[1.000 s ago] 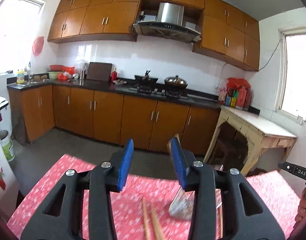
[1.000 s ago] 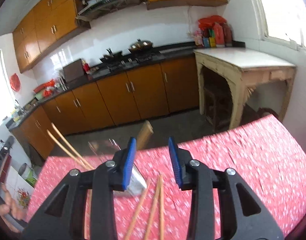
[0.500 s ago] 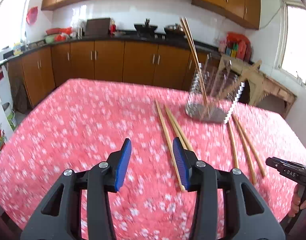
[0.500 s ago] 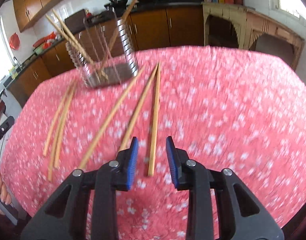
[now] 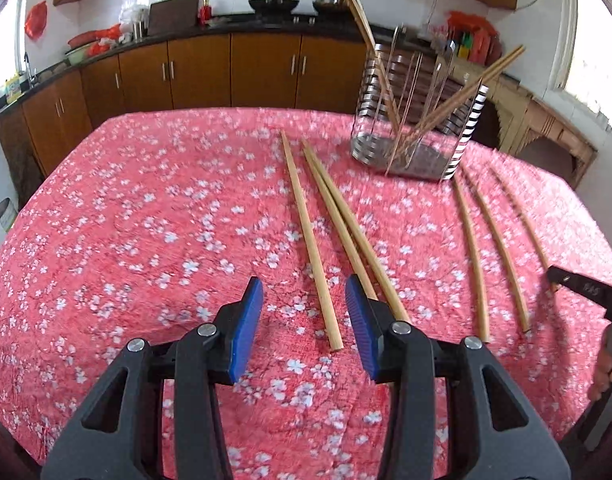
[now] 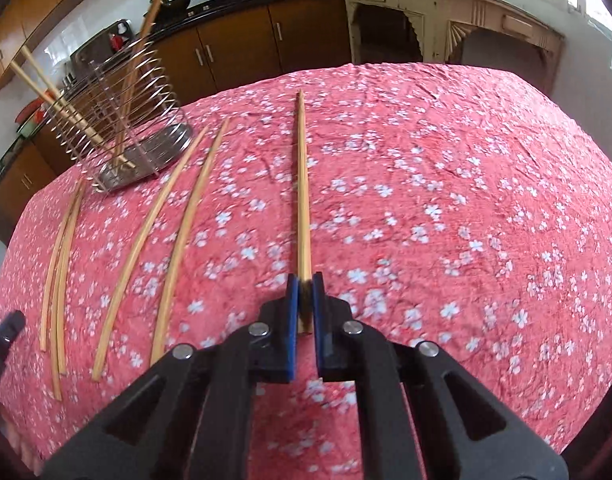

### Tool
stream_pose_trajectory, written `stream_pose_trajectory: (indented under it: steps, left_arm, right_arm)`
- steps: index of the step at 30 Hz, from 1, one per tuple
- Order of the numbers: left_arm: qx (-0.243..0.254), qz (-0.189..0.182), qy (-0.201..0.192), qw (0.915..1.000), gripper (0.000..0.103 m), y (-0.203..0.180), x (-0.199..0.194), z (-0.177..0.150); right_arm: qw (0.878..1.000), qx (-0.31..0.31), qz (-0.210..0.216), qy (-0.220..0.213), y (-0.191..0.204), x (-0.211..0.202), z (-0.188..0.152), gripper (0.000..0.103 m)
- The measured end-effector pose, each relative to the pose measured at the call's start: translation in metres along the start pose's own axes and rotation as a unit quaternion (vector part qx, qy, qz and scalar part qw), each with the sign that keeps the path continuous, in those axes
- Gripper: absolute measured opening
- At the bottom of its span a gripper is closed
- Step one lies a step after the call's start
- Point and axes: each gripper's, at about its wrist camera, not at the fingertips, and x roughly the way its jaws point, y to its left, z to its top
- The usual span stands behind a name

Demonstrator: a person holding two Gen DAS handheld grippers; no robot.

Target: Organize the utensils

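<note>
Several wooden chopsticks lie on the red flowered tablecloth (image 5: 145, 220). A wire utensil holder (image 5: 418, 120) stands at the far side with chopsticks leaning in it. My left gripper (image 5: 301, 284) hangs open just above the cloth. The near end of one chopstick (image 5: 306, 232) lies between its blue pads without touching them. Two more chopsticks (image 5: 346, 220) run beside the right pad. In the right wrist view my right gripper (image 6: 304, 280) is shut on the near end of a single chopstick (image 6: 301, 180), which points away along the cloth. The holder (image 6: 121, 120) stands far left there.
Three loose chopsticks (image 5: 502, 256) lie right of the left gripper, and others (image 6: 145, 248) lie left of the right gripper. The other gripper's black body (image 5: 586, 288) and a hand (image 5: 610, 364) show at the right edge. Brown cabinets (image 5: 225, 72) and a pale side table (image 6: 446, 12) stand beyond the table.
Both grippers came down from facing the kitchen to just above the tablecloth. The right jaws closed on a chopstick. The left jaws stayed apart and now straddle another chopstick's end.
</note>
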Motion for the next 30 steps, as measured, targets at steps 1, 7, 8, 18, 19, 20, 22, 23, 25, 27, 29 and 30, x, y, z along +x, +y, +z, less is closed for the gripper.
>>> stream_pose_trajectory:
  steps: [1,7,8,18,19,20,22,23,25,27,29,30]
  left_arm:
    - [0.001,0.001,0.010,1.0000,0.044,-0.002,0.005,0.000]
    - [0.003,0.019,0.044,0.9988,0.012,-0.002,0.029,0.007]
    - [0.002,0.020,0.045,0.9988,0.008,0.001,0.031,0.011]
    - [0.002,0.040,0.038,0.9985,0.007,0.056,0.046,0.039]
    - [0.001,0.031,0.036,0.9988,0.007,0.058,0.044,0.038]
    - [-0.004,0.024,0.037,0.9990,0.007,0.060,0.043,0.038]
    - [-0.010,0.019,0.037,0.9991,0.008,0.063,0.042,0.039]
    - [-0.010,0.018,0.037,0.9991,0.008,0.064,0.043,0.040]
    - [-0.012,0.016,0.037,0.9991,0.008,0.065,0.041,0.039]
    - [-0.010,0.018,0.037,0.9991,0.008,0.065,0.040,0.039]
    - [-0.004,0.024,0.038,0.9990,0.009,0.063,0.043,0.041]
    - [-0.001,0.027,0.038,0.9989,0.010,0.063,0.045,0.042]
  right_arm:
    - [1.000,0.000,0.000,0.000,0.001,0.000,0.004,0.008]
    - [1.000,0.011,-0.005,0.000,-0.004,0.013,0.018,0.008]
    - [1.000,0.013,-0.007,0.000,-0.007,0.015,0.021,0.008]
    - [0.998,0.036,-0.055,-0.017,-0.044,0.033,0.052,0.008]
    - [0.997,0.034,-0.060,-0.021,-0.045,0.034,0.052,0.008]
    - [0.997,0.030,-0.065,-0.025,-0.044,0.034,0.051,0.008]
    - [0.996,0.015,-0.078,-0.035,-0.042,0.035,0.047,0.008]
    - [0.996,0.014,-0.080,-0.035,-0.042,0.035,0.048,0.008]
    - [0.996,0.017,-0.077,-0.035,-0.042,0.033,0.047,0.008]
    - [0.996,0.022,-0.073,-0.036,-0.044,0.033,0.047,0.008]
    - [0.996,0.023,-0.072,-0.036,-0.044,0.033,0.046,0.008]
    - [0.996,0.022,-0.073,-0.036,-0.044,0.033,0.046,0.008]
